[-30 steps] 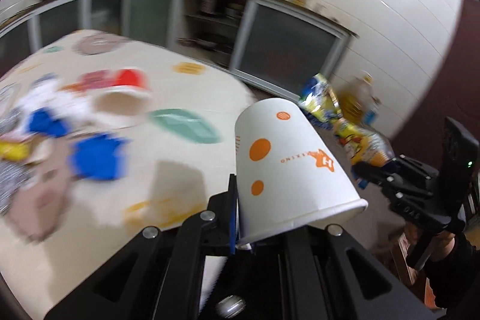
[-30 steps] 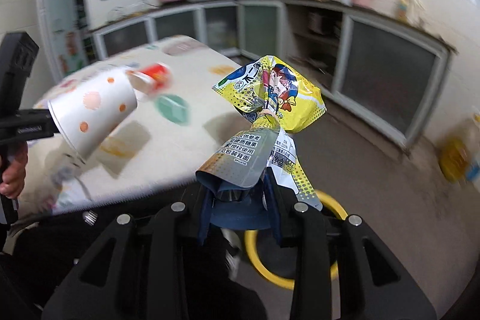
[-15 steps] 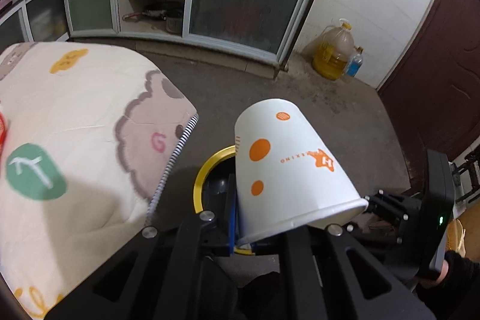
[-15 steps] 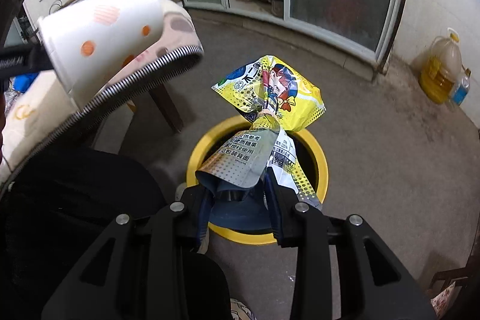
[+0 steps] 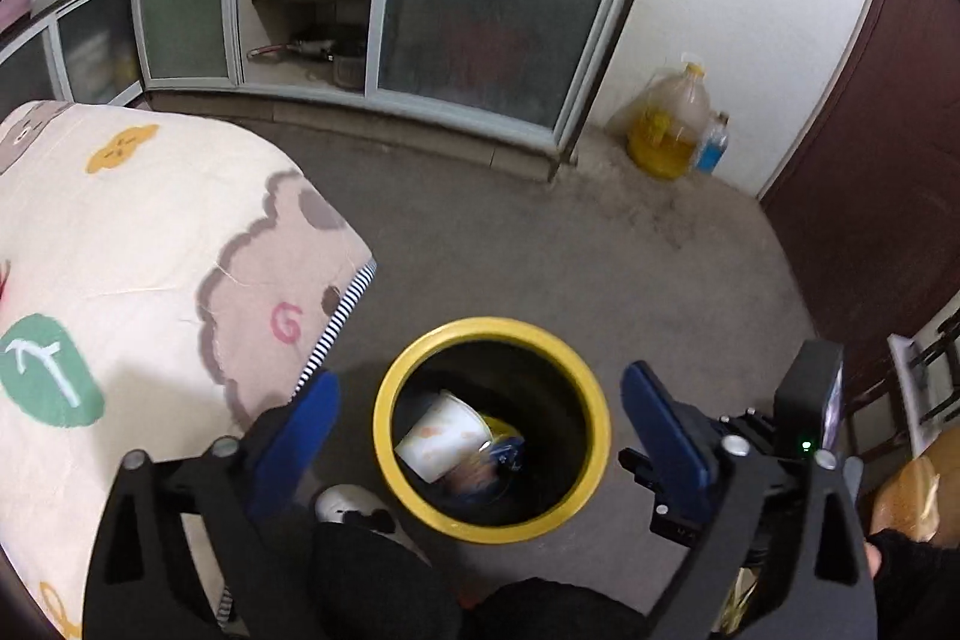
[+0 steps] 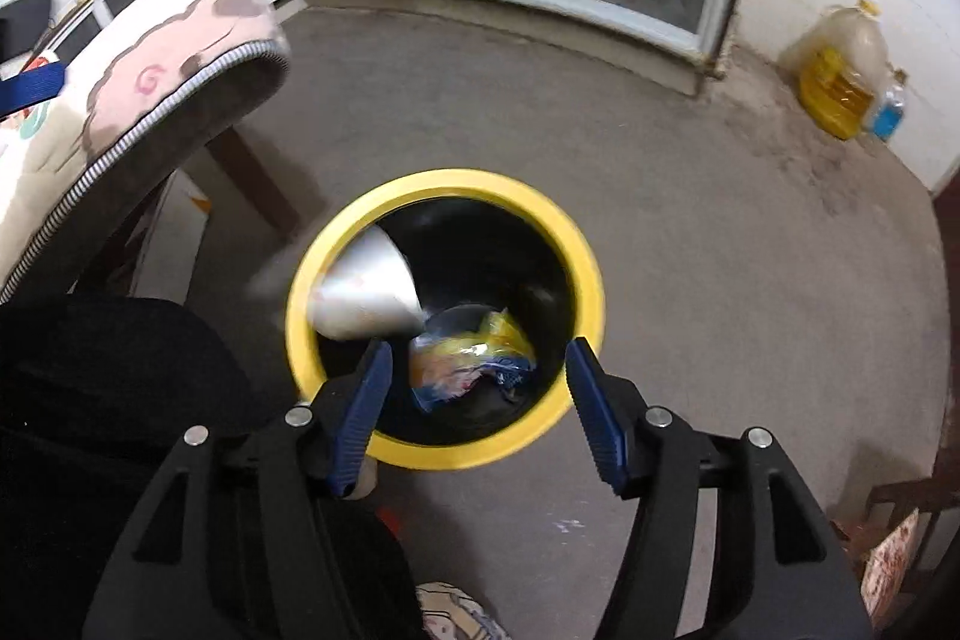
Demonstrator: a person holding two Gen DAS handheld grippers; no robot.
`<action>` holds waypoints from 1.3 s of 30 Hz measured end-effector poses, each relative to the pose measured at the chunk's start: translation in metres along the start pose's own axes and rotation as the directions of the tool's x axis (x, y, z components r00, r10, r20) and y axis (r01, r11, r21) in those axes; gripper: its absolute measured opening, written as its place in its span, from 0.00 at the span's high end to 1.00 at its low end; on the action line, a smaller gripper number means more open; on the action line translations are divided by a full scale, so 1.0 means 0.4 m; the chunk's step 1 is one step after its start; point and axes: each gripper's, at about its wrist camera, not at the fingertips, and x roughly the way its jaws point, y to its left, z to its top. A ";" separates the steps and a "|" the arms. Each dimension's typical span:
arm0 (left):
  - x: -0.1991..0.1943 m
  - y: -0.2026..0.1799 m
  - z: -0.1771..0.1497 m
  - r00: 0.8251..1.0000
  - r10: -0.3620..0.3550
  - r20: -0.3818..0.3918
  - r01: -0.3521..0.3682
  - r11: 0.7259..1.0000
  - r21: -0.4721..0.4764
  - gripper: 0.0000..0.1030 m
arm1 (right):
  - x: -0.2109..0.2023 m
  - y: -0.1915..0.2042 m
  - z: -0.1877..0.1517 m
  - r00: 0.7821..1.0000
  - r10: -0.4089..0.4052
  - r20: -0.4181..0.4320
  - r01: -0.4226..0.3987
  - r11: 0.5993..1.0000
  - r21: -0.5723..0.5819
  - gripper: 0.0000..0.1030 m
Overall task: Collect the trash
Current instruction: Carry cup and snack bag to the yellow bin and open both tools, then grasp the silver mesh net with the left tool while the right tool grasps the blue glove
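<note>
Paper cup [image 5: 447,435] is inside the yellow-rimmed bin [image 5: 591,400], lying on its side against the near-left wall, mouth facing up toward you. In the right wrist view the cup [image 6: 366,295] is motion-blurred, sitting at the bin's left rim [image 6: 585,274]; can't tell from that view whether it has settled. Snack wrapper [image 6: 471,358] is also in the bin, crumpled at the bottom, just right of the cup; in the left wrist view only a yellow and blue bit of it [image 5: 501,445] shows beside the cup.

Your left gripper [image 5: 480,418] is spread wide with nothing between the blue pads [image 5: 300,424]; it hangs above the bin, the opening framed between the fingers. Your right gripper [image 6: 477,388] is likewise wide apart and holds nothing, pads [image 6: 591,412] straddling the near edge of the bin. From the left camera the right gripper's body [image 5: 750,460] sits just right of the bin.

Around that: bin stands on the grey concrete floor [image 5: 540,244], near the corner of the table with the cartoon-print cloth [image 5: 150,244]. Your white shoe [image 5: 351,505] is on the floor just beside the bin. Across the floor, a cabinet with frosted sliding doors [image 5: 480,34] runs along the wall, and a jug of yellow oil [image 5: 669,124] with a small blue bottle [image 5: 713,145] touching it stands at the cabinet's right end.
</note>
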 end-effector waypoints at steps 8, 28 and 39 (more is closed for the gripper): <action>-0.223 0.122 -0.057 0.990 0.035 0.135 -0.015 0.989 -0.145 0.08 | -0.156 0.022 0.001 0.977 0.056 0.207 -0.049 0.998 -0.036 0.39; -0.809 0.500 -0.412 0.694 0.684 0.223 -0.566 0.710 -0.419 0.08 | -0.399 0.548 0.129 0.813 0.434 0.388 -0.257 0.866 -0.430 0.22; -0.794 0.634 -0.456 0.700 0.696 0.157 -0.572 0.679 -0.461 0.08 | -0.361 0.793 0.110 0.805 0.504 0.313 -0.270 0.781 -0.564 0.22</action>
